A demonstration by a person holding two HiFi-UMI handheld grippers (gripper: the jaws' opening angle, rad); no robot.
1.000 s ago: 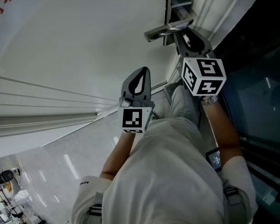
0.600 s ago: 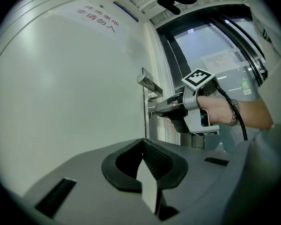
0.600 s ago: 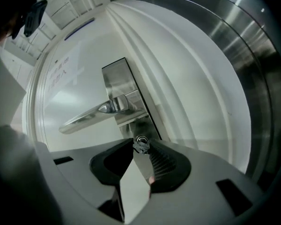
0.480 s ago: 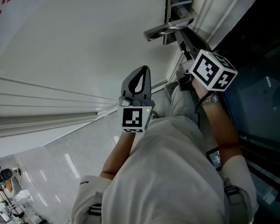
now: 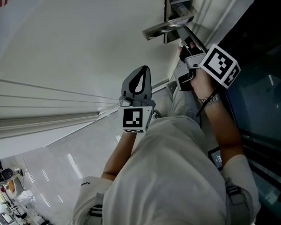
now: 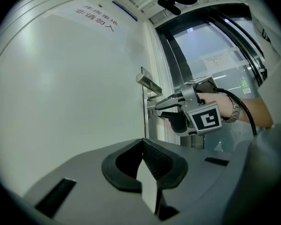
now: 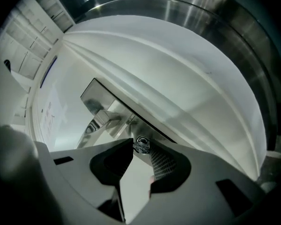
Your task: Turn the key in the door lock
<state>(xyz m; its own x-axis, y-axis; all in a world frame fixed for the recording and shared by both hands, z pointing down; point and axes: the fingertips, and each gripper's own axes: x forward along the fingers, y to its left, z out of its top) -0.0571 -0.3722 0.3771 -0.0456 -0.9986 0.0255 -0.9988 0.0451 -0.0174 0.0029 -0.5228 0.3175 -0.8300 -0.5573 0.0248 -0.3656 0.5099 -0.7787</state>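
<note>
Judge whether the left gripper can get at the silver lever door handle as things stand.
Probably yes: the left gripper faces the silver lever door handle with open space between them; the right gripper holds the metal key below it.

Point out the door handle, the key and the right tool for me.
door handle (image 5: 166,28): head view, middle of the lever.
key (image 7: 141,145): right gripper view, its head between the tool's tips.
right tool (image 6: 153,110): left gripper view, midway between its fingertips.
</note>
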